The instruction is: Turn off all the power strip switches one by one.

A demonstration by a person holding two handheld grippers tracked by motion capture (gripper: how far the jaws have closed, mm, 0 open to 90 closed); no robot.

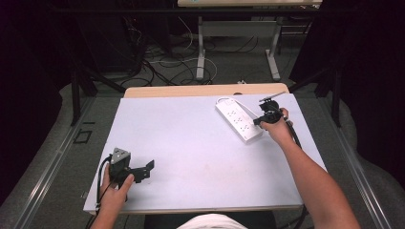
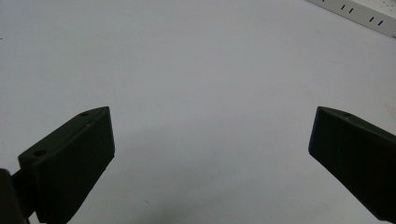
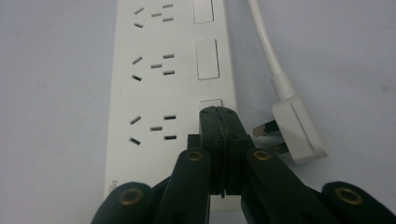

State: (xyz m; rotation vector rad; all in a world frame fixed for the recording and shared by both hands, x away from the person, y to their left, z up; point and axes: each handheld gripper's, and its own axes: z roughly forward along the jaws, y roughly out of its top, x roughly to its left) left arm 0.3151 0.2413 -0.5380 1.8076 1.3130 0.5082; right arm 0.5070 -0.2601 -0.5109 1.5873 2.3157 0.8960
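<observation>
A white power strip (image 1: 238, 119) lies at the table's back right, its cord looping behind it. In the right gripper view the strip (image 3: 159, 93) shows several sockets with rocker switches, and its own white plug (image 3: 297, 130) lies beside it, prongs bare. My right gripper (image 3: 219, 112) is shut, its joined tips over the nearest switch (image 3: 210, 103); whether they touch it I cannot tell. In the high view that gripper (image 1: 260, 120) sits at the strip's near end. My left gripper (image 1: 149, 167) rests near the front left, jaws wide open over bare table (image 2: 210, 116).
The white tabletop (image 1: 191, 148) has a wooden strip along its far edge (image 1: 205, 89). Beyond it stand desk legs (image 1: 201, 57) and tangled floor cables (image 1: 157, 62). A corner of the power strip (image 2: 359, 11) shows at the top right of the left gripper view.
</observation>
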